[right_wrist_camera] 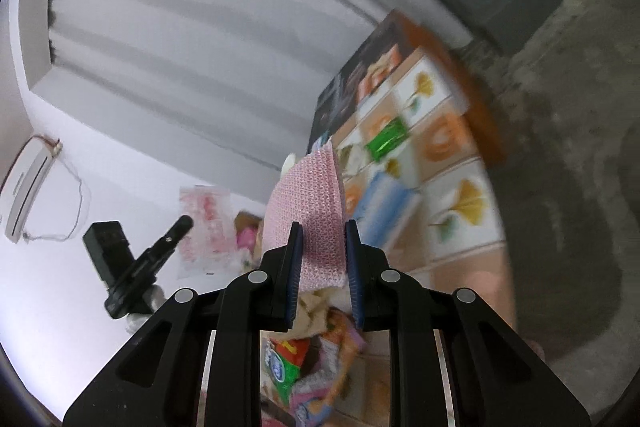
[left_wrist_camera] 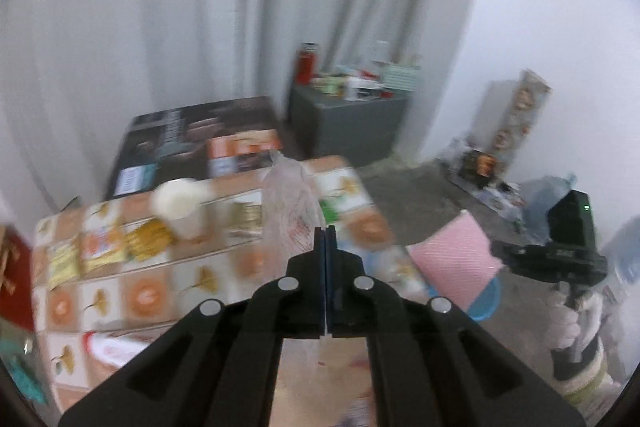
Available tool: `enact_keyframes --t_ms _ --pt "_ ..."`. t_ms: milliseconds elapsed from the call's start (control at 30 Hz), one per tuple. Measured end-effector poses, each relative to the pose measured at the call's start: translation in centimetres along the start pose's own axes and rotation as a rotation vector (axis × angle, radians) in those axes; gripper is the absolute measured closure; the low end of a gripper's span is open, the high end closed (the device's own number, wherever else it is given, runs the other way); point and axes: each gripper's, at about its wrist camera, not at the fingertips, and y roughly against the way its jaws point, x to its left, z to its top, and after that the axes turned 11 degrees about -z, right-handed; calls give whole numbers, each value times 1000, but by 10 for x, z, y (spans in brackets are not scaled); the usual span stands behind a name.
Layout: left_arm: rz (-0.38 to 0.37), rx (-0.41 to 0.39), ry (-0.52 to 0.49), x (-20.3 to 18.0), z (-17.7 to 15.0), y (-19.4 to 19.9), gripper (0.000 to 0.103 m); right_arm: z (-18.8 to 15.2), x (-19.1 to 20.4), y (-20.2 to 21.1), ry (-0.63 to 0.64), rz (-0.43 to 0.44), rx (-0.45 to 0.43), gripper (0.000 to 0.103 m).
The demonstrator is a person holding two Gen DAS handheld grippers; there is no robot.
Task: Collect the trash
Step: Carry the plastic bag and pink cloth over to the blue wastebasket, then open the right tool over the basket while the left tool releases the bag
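Observation:
My left gripper (left_wrist_camera: 325, 229) is shut, pinching a clear plastic wrapper (left_wrist_camera: 288, 203) with faint red print that sticks up over the table. In the right wrist view that left gripper (right_wrist_camera: 186, 223) hangs in the air at the left, the clear wrapper (right_wrist_camera: 204, 227) dangling at its tip. My right gripper (right_wrist_camera: 322, 227) is shut on the rim of a pink bubble-wrap bag (right_wrist_camera: 308, 203). Snack packets (right_wrist_camera: 288, 359) show below its fingers. From the left wrist view, the pink bag (left_wrist_camera: 456, 259) hangs off the table's right edge, with the right gripper (left_wrist_camera: 500, 257) and a gloved hand (left_wrist_camera: 568, 323) behind it.
On the flower-patterned tablecloth (left_wrist_camera: 152, 291) stand a paper cup (left_wrist_camera: 180, 203) and yellow packets (left_wrist_camera: 104, 247). A green wrapper (right_wrist_camera: 386, 139) and a blue packet (right_wrist_camera: 384, 211) lie near the table's edge. A grey cabinet (left_wrist_camera: 352, 123) with clutter stands by the curtain. The floor is bare concrete.

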Motion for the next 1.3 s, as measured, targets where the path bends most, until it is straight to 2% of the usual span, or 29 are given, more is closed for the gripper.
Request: enact_keyframes --t_ms 133,200,367,467,633,733,833,867,900,933,967,1100,1200,1300 --pt "-127 63 -69 -65 9 -50 103 -7 -48 51 -80 -66 -79 84" --pt "-182 107 -96 -95 12 -82 103 -13 -79 78 -129 -134 -128 84" --pt "-341 305 -126 -176 4 -196 103 -31 -161 117 -286 -341 -201 84" --pt "-382 414 -162 -224 -11 -263 103 -39 -203 128 -383 -416 -220 84" --pt "-420 532 -222 -288 -42 -347 103 -43 -260 124 -527 -505 -250 84" --pt "-428 549 -231 -312 -53 -380 103 -43 -287 118 -590 -548 -261 84" --pt "-441 519 -228 -327 -62 -406 102 -35 -312 111 -630 -605 -284 79" --pt "-435 509 -233 -329 -67 -414 96 -35 -320 108 -638 -622 -288 73" --pt "-416 492 -241 -333 -71 -422 89 -33 -330 103 -643 -645 -277 57" --pt "-380 468 -252 -337 -75 -429 69 -33 -337 101 -653 -669 -269 51" --pt "-362 450 -254 -338 -78 -432 61 -35 -344 96 -666 -711 -257 50" --pt "-386 440 -237 -335 -82 -426 59 -47 -347 99 -666 -723 -269 50" --pt "-405 403 -286 -333 -77 -407 55 -49 -338 104 -617 -766 -284 50" --pt "-431 385 -266 -326 -70 -386 55 -51 -318 118 -539 -818 -325 50"
